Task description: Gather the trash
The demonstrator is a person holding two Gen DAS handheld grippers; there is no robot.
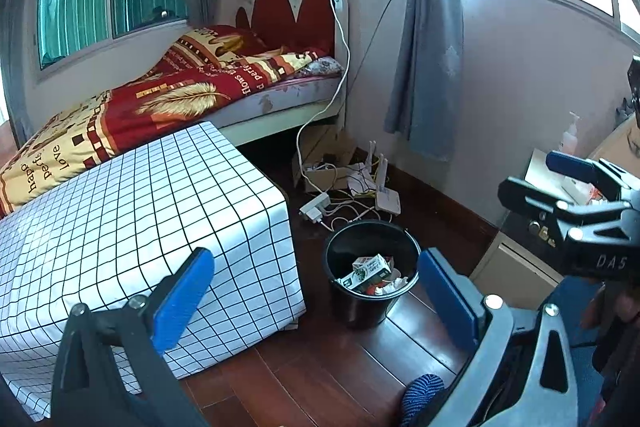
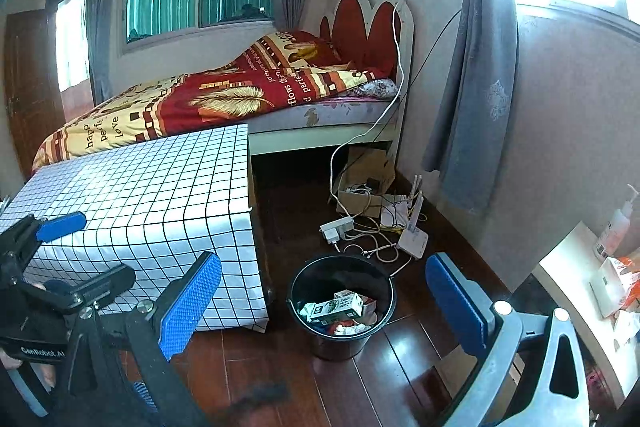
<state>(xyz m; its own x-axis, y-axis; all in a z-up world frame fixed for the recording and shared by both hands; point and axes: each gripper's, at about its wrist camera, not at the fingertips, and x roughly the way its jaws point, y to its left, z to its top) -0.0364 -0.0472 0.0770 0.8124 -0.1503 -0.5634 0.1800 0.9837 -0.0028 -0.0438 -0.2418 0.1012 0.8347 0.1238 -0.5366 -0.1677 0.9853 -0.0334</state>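
A black bucket (image 1: 372,291) stands on the wooden floor beside the checkered table; it also shows in the right wrist view (image 2: 342,307). It holds a green-and-white carton (image 1: 370,269) (image 2: 334,307) and crumpled paper scraps. My left gripper (image 1: 316,291) is open and empty, held above the floor in front of the bucket. My right gripper (image 2: 324,301) is open and empty too, at a similar height. The right gripper shows at the right edge of the left wrist view (image 1: 560,179); the left gripper shows at the left edge of the right wrist view (image 2: 76,251).
A table with a white checkered cloth (image 1: 132,211) (image 2: 152,195) stands left of the bucket, before a bed (image 1: 168,95). A power strip (image 1: 316,207), router (image 1: 388,199), cables and a cardboard box (image 2: 366,187) lie by the wall. A desk with tissues (image 2: 600,291) stands right.
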